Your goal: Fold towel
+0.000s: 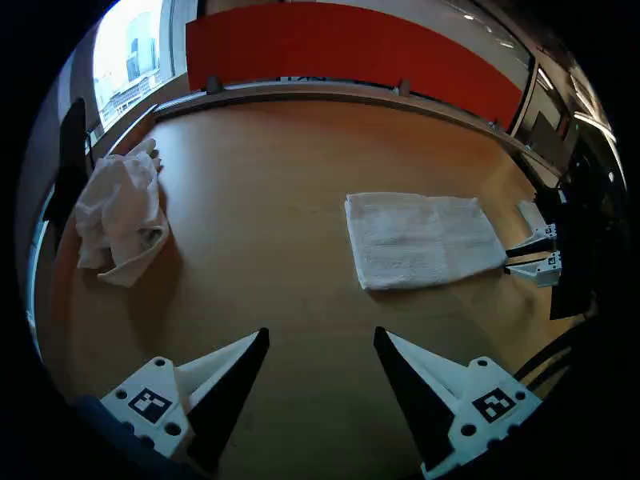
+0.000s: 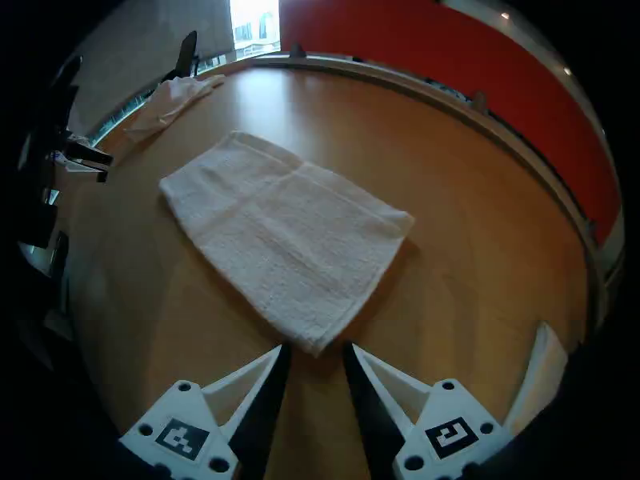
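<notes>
My right hand-held gripper (image 2: 314, 364) sits low over the worktop (image 2: 480, 264) with its fingers a narrow gap apart, not pinching anything. The near corner of the towel (image 2: 288, 232) lies right at the mouth of that gap, just ahead of the tips. I read that narrow setting as deliberate: the cloth is thin and flat, so a small opening is enough to slide over the corner and nip it. The towel spreads away from this hand-held gripper as a neat rectangle, lying flat, and it looks doubled over at least once, so I judge the fold to be well along, with perhaps one more halving to go. My left hand-held gripper (image 1: 320, 364) has its fingers spread wide and empty, held back from the work. From it, the towel lies ahead and to the right, well apart, which leaves that side free to pin or catch an edge when the right side lifts. Ahead and to the left of the left hand-held gripper, near the worktop's far edge, a crumpled cloth (image 1: 120, 212) sits in a heap, well clear of the towel so the two will not tangle. Beyond everything a red panel (image 1: 360, 48) closes off the back of the worktop.
</notes>
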`<state>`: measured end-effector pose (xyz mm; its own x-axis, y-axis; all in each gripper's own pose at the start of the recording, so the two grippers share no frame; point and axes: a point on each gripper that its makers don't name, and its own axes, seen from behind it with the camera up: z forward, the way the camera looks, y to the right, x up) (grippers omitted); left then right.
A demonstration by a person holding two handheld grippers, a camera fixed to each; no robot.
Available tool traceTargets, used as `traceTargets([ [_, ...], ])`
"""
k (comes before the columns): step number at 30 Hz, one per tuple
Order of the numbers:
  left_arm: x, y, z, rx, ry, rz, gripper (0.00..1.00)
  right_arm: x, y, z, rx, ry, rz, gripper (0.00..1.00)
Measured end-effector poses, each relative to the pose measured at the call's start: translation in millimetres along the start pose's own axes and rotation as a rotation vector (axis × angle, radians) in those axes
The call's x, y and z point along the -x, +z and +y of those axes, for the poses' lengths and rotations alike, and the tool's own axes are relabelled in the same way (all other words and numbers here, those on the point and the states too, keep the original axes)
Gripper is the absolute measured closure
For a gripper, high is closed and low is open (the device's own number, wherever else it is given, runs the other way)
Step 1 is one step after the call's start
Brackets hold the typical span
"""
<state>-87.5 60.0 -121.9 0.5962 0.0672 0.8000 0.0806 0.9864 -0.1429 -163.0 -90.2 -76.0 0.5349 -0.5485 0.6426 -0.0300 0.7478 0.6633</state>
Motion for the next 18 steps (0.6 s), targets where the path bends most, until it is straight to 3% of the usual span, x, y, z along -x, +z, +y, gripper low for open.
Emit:
traceTargets([
  [5,1.8,1.0,1.2,0.000,0.002,-0.004,0.03,0.7,1.9,-0.7,-0.010,-0.007,-0.002,0.65],
  [9,3.8,1.4,2.2,0.001,0.003,-0.008,0.03,-0.5,3.0,-0.2,-0.012,-0.007,0.007,0.81],
  [18,4.9,1.4,1.6,0.000,0.001,-0.007,0.03,-5.1,0.3,-2.2,-0.017,-0.011,0.025,0.82],
])
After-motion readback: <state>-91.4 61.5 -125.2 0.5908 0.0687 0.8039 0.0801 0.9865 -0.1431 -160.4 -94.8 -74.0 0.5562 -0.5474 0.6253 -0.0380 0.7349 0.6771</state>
